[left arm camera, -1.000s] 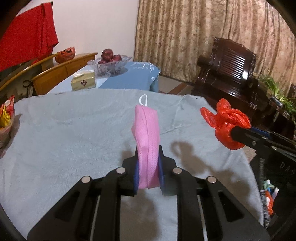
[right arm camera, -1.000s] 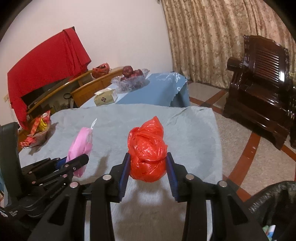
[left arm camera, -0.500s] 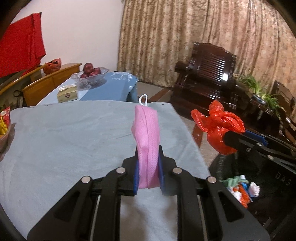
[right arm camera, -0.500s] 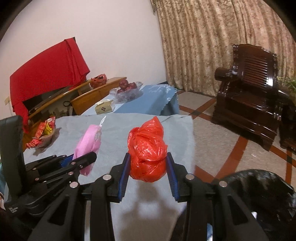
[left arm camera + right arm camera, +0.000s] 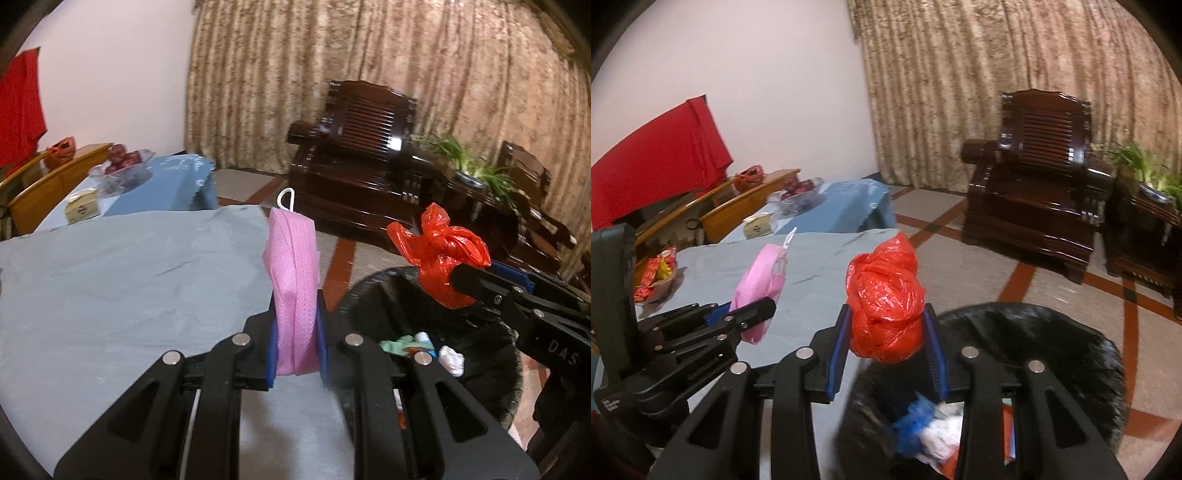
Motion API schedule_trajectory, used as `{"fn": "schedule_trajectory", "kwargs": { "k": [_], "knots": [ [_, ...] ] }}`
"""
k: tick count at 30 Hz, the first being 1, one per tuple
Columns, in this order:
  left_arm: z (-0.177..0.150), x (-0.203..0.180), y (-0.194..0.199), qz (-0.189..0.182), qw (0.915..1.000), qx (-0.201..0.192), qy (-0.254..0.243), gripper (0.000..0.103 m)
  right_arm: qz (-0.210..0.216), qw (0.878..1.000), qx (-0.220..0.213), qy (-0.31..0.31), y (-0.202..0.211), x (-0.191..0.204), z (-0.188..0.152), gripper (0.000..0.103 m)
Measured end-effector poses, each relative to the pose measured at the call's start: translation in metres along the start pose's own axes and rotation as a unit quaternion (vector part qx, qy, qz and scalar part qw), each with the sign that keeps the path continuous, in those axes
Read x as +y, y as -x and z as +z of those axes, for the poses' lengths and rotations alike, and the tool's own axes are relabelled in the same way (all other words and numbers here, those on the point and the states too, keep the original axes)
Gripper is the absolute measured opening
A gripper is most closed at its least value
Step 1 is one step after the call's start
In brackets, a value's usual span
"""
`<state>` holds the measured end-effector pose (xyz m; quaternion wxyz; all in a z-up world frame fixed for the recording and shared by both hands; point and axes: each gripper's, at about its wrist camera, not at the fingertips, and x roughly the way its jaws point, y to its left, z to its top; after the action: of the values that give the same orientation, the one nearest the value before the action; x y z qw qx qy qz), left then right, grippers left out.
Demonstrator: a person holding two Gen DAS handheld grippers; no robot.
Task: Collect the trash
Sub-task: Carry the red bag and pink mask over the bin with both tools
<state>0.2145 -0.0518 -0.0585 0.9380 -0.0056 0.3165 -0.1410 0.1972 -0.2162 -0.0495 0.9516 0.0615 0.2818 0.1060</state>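
Left wrist view showed the left gripper (image 5: 295, 328) clamped on a soft pink face mask (image 5: 293, 280); the right gripper (image 5: 888, 332) squeezed a light, crushable red plastic bag (image 5: 884, 302) mid-body over the black trash bin (image 5: 1052, 332).

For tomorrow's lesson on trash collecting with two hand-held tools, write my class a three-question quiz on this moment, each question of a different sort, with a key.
1. True or false: the right tool hangs above the table.
2. Multiple choice: what does the left tool grip? A) a red bag B) a pink face mask C) a tissue box
3. Fill in: the black trash bag already holds ____ .

Key
1. False: it holds the red plastic bag over the open trash bag.
2. B: the pink face mask, standing on edge, ear loop on top, over the grey table cover.
3. Some trash, including white and green scraps.
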Motion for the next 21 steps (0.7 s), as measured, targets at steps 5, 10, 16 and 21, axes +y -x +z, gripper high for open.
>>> {"fn": "schedule_trajectory", "kwargs": {
  "k": [5,10,16,21],
  "knots": [
    [-0.006,-0.032,-0.009,-0.026,0.9995,0.003,-0.019,0.016,-0.029,0.999,-0.002,-0.014,0.018,-0.028,-0.008,0.038],
    [-0.012,-0.060,-0.020,-0.052,0.9979,0.009,-0.037,0.016,-0.059,0.998,-0.004,-0.029,0.033,-0.056,-0.017,0.038],
    [-0.022,-0.093,-0.042,-0.077,0.9951,0.018,-0.059,0.016,-0.093,0.995,0.003,-0.046,0.044,-0.086,-0.032,0.038],
    [-0.028,-0.113,-0.061,-0.092,0.9929,0.029,-0.070,0.016,-0.113,0.992,0.015,-0.061,0.042,-0.107,-0.043,0.038]
  ]
}}
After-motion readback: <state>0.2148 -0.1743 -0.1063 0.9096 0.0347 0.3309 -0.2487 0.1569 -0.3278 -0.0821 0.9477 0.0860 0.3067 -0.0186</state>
